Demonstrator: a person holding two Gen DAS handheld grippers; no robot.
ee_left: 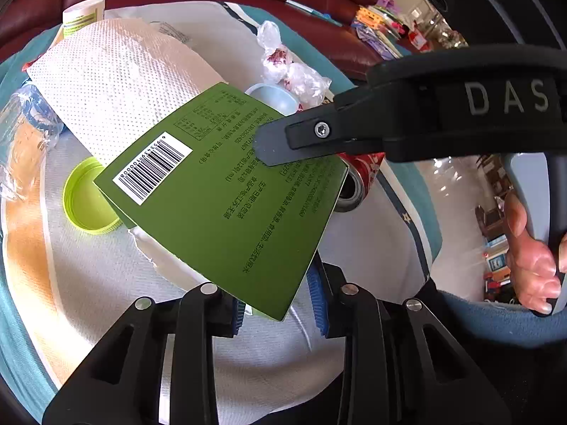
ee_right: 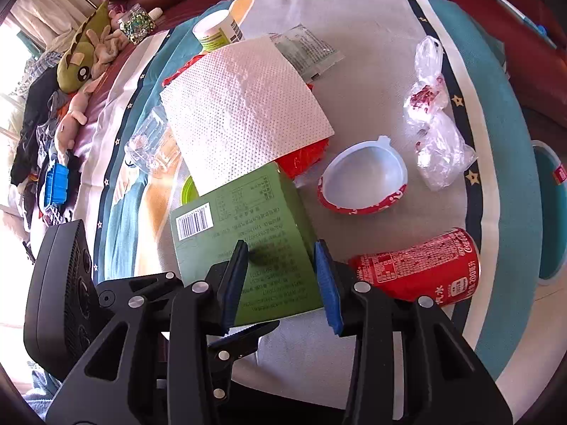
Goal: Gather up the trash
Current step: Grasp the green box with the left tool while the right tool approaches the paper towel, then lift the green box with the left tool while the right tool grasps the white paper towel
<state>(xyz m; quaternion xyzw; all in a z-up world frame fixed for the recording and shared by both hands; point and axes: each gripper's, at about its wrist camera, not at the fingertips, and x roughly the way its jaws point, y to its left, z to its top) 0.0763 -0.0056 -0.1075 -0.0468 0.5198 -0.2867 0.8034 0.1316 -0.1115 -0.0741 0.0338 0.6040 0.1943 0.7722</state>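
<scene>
Left wrist view: green carton [ee_left: 226, 191] tilted, lower corner lying between blue pads [ee_left: 315, 301] of left gripper [ee_left: 280, 310], jaws narrowed but not visibly pressing on it. Right gripper [ee_right: 280, 283] straddled the same carton [ee_right: 244, 233] from its far side, jaws partly open, pads apart from the cardboard. Lay above a white paper towel [ee_right: 244, 106] on a round mat [ee_right: 372, 35]. Just beside: red can [ee_right: 421, 269], plastic cup [ee_right: 365, 180], crumpled bag [ee_right: 432, 117], green lid [ee_left: 85, 198].

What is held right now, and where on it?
Green carton: left gripper at its near corner, right gripper at its opposite edge; which grips is unclear.
</scene>
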